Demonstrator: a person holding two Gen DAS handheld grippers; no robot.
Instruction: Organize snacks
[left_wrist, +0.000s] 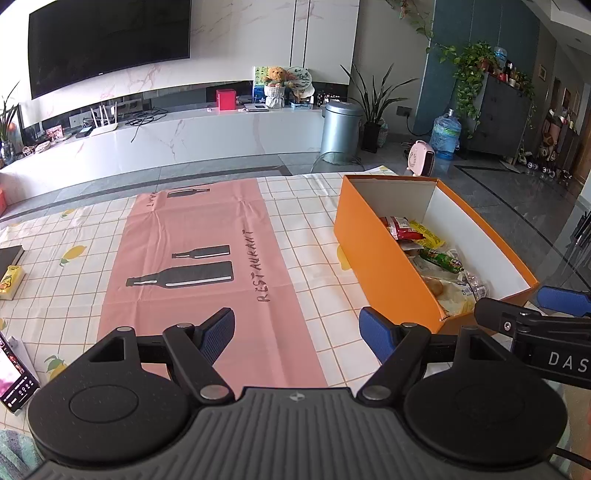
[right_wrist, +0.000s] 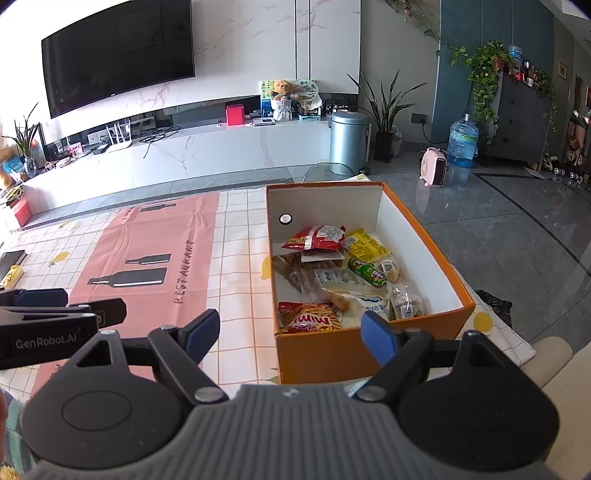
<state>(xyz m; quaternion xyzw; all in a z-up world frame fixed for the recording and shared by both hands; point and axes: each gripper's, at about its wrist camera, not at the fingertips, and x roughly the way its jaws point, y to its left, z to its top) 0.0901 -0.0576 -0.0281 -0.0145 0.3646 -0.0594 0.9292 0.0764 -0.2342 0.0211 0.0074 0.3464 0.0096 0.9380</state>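
The snacks (right_wrist: 332, 273) lie piled inside the orange box (right_wrist: 369, 350) at the right side of the desk (right_wrist: 240, 295), beside the pink mat (right_wrist: 147, 266). The right hand-held gripper (right_wrist: 291, 332) hovers released before the box; the left hand-held gripper (left_wrist: 299, 332) hovers released over the mat, empty.

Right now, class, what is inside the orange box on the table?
The orange box holds a pile of snack packets: a red bag, a yellow packet, a green tube and a red chips bag. Whatever lies under the pile is covered.
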